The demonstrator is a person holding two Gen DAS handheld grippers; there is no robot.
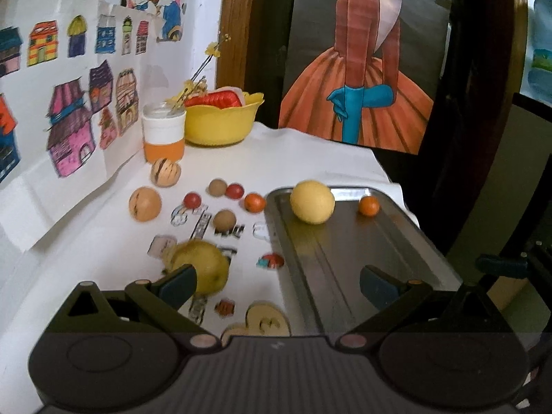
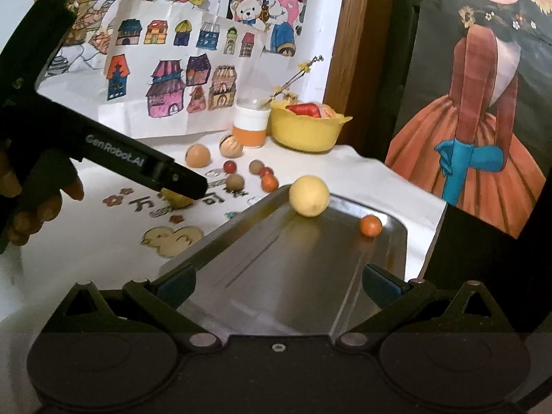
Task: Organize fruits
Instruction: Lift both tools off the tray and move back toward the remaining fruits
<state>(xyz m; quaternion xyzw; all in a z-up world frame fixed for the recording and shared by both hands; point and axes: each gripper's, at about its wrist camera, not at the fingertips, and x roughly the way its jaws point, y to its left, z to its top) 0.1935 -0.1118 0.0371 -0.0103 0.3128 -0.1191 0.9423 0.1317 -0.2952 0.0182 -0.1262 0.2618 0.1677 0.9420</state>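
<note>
Left wrist view: the left gripper (image 1: 277,281) has its fingers wide apart, with nothing held.

A yellow pear (image 1: 203,269) lies on the white tablecloth (image 1: 310,151), right by the left finger (image 1: 179,284). The metal tray (image 1: 390,252) holds a big yellow fruit (image 1: 312,201) at its far edge and a small orange fruit (image 1: 368,205) near the far corner. More small fruits (image 1: 224,203) lie on the cloth beside the tray. The right gripper (image 2: 277,283) is over the tray, its fingers wide apart and holding nothing too.
</note>
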